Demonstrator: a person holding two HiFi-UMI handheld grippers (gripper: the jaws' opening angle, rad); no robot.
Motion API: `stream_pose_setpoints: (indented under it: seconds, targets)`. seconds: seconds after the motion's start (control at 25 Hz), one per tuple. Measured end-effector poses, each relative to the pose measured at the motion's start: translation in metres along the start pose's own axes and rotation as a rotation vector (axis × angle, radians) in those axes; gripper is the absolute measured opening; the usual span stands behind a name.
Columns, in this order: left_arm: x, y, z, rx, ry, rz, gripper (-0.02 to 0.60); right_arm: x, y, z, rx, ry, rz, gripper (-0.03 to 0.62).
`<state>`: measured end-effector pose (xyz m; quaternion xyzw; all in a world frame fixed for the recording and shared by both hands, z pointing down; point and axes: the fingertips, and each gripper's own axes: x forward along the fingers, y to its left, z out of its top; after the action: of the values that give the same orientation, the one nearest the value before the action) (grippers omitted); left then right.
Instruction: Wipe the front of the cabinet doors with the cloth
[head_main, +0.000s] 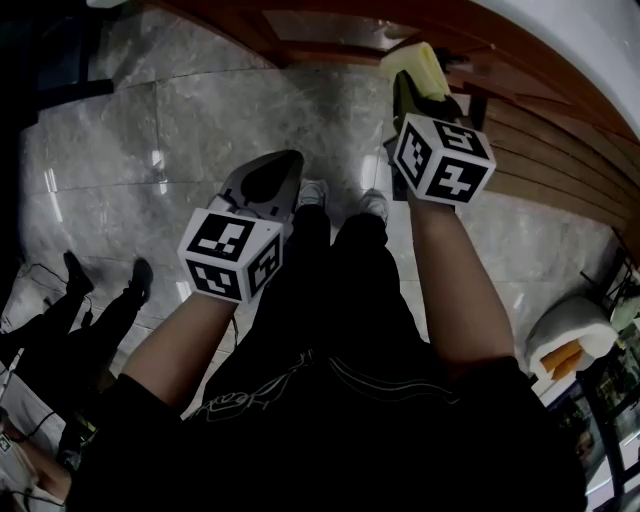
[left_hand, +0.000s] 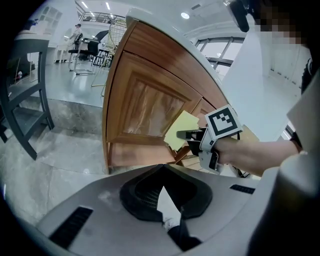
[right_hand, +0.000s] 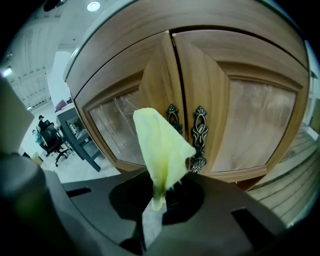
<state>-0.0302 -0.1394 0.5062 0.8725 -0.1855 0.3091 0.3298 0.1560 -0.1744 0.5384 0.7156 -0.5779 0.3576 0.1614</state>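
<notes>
One cloth pinched in right gripper fingers, two cabinet doors (shut), left gripper fingers closed

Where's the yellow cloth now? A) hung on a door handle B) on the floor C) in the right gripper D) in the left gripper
C: the right gripper is shut on the cloth, facing the cabinet doors; the left gripper is shut and empty.

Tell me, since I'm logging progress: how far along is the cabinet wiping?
Done: the yellow cloth is clamped in the right gripper. In hand: it stands before the cabinet doors, near the handles; contact can't be told. Left: the wiping itself; the doors show no wiped trace. The left gripper is shut and empty.
</notes>
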Motion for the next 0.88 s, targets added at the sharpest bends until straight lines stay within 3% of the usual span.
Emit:
stream_pose_setpoints:
  seconds: [0.4,0.64,0.88]
  targets:
    - [0.0,0.007,-0.009,-0.045,-0.01,0.013,0.006,-0.012,0.001,-0.017,-0.042,-0.004,-0.009,0.041]
    - [-0.01,0.027,-0.017,-0.078,-0.021,0.045,0.006,-0.005,0.045,-0.018,-0.197,-0.027,0.07,0.041]
    - [-0.032,0.056,-0.025,-0.129,-0.047,0.106,0.006,0.015,0.107,-0.037,-0.27,0.02,0.202,0.041]
